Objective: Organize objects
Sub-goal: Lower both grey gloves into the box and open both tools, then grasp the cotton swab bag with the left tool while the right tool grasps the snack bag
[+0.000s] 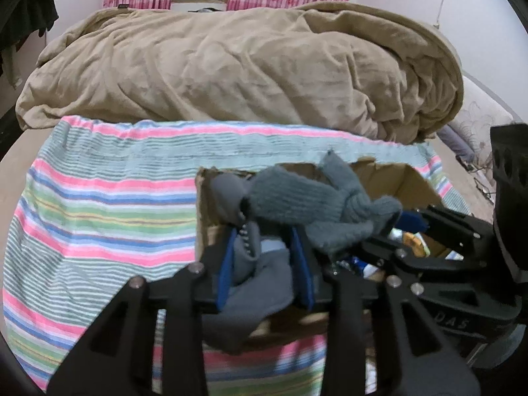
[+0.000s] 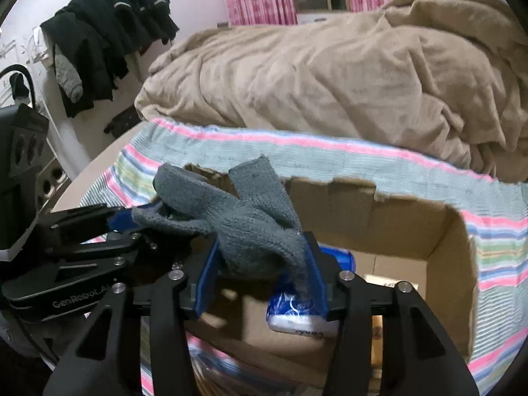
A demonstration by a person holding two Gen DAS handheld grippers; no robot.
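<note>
Both tongs hold soft grey fabric above an open cardboard box (image 2: 412, 231) on a bed. The left tongs (image 1: 264, 264) are clamped on a grey fleece piece (image 1: 254, 283); the right tongs (image 2: 264, 264) are clamped on a grey knitted glove (image 2: 244, 221). Both items look light and limp (likely to sag), so grip bunched folds. Only the right view shows a blue packet (image 2: 297, 307) inside the box.

Dim, even indoor light, perhaps from overhead; soft shadows. Fisheye bends the edges, corners go black, and near parts blur slightly.
</note>
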